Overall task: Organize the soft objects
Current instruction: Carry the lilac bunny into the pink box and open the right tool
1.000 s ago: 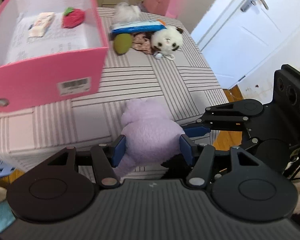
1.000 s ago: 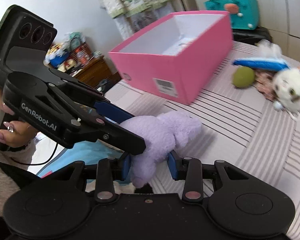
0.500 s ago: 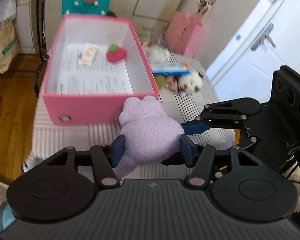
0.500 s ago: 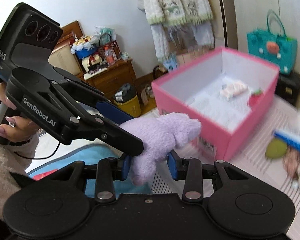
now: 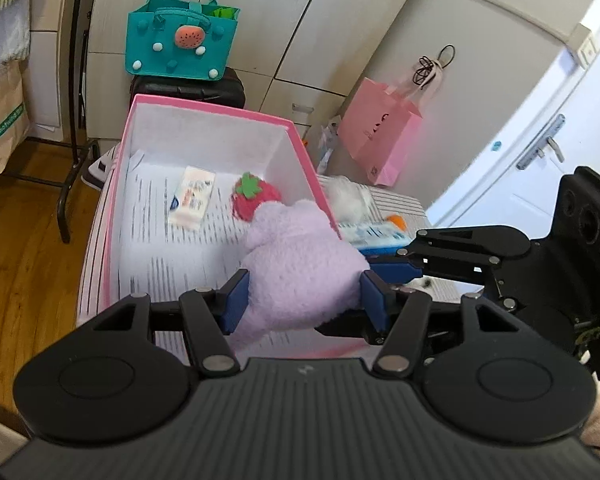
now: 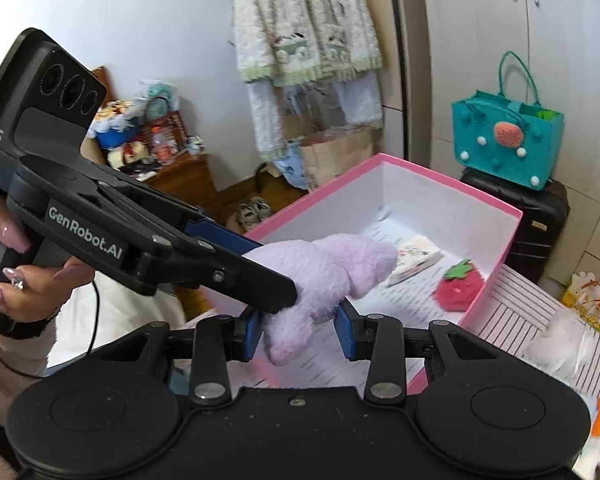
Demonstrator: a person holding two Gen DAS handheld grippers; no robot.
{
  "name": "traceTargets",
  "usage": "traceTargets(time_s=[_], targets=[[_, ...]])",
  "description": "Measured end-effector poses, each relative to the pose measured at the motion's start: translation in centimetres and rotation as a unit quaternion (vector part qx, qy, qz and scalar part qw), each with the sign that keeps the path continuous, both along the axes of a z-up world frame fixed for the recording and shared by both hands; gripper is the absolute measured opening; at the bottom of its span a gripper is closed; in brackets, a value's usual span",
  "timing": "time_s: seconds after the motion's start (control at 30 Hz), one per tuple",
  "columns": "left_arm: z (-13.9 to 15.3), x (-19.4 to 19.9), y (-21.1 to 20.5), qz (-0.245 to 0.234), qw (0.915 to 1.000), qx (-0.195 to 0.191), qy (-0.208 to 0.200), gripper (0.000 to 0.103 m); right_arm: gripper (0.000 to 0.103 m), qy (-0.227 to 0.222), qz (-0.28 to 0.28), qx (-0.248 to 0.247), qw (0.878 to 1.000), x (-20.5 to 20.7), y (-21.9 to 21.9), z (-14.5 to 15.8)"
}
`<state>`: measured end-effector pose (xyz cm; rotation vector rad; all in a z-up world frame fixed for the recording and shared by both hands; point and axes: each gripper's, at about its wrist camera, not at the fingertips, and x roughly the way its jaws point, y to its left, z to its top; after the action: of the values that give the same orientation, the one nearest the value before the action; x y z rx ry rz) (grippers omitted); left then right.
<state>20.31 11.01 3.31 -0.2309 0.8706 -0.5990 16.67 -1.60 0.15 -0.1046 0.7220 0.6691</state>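
Inside pink box (image 5: pixel 300 148): strawberry plush (image 5: pixel 252 200), tissue pack (image 5: pixel 192 200); both tools grasping purple plush (image 5: pixel 300 264) above.

Fuzzy lilac plush toy (image 5: pixel 300 264); matt pink cardboard box (image 5: pixel 300 148); glossy wood floor (image 5: pixel 24 240).

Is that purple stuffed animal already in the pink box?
Not yet. The purple plush hangs above the pink box, clamped by both grippers.

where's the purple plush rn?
Held by both grippers: the purple plush sits between the left gripper pads and, in the right wrist view, the right gripper pads, above the open pink box, near the strawberry toy.
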Motion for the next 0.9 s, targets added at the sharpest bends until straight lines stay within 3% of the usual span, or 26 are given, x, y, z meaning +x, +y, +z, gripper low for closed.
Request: traceTargets(time_s=[0.23, 0.57, 0.73, 0.9], targets=[[-3.5, 5.8, -0.4, 0.019, 0.9989, -0.013, 0.042, 0.058, 0.044, 0.026, -0.01, -0.032, 0.999, 5.4, 0.0, -2.3], [-7.9, 11.2, -1.0, 0.042, 0.9909, -0.009, 0.128, 0.059, 0.044, 0.075, 0.001, -0.161, 0.984, 10.2, 3.1, -5.0], [-8.6, 12.2, -1.1, 0.061, 0.9879, -0.022, 0.141, 0.059, 0.047, 0.044, 0.005, -0.226, 0.973, 9.9, 4.2, -5.1], [-7.5, 11.6, -0.8, 0.071, 0.9918, -0.017, 0.106, 0.061, 0.058, 0.0, 0.005, -0.263, 0.965, 8.5, 4.2, -4.8]])
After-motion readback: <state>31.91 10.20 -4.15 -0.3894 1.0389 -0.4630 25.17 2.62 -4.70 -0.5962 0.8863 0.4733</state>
